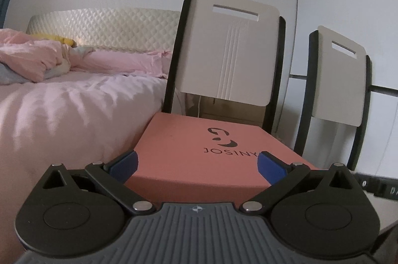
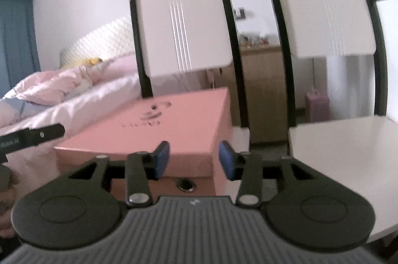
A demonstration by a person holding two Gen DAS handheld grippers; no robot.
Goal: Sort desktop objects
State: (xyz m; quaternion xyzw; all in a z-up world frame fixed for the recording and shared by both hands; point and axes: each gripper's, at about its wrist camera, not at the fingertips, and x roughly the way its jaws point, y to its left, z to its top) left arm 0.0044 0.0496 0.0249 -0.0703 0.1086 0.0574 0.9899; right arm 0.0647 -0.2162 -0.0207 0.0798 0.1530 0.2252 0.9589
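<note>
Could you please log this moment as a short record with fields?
setting: bedroom, bed left of two chairs
box: pink box printed JOSINY, lid on, lying on the left chair
right chair: seat bare
left gripper: open wide, fingers astride the box's near end, contact unclear
right gripper: open, at the box's near right corner, holding nothing

The matt pink cardboard box [image 1: 199, 152] sits by smooth white plastic chair backs [image 1: 230, 52] and wrinkled cloth bedding [image 1: 74, 110].
</note>
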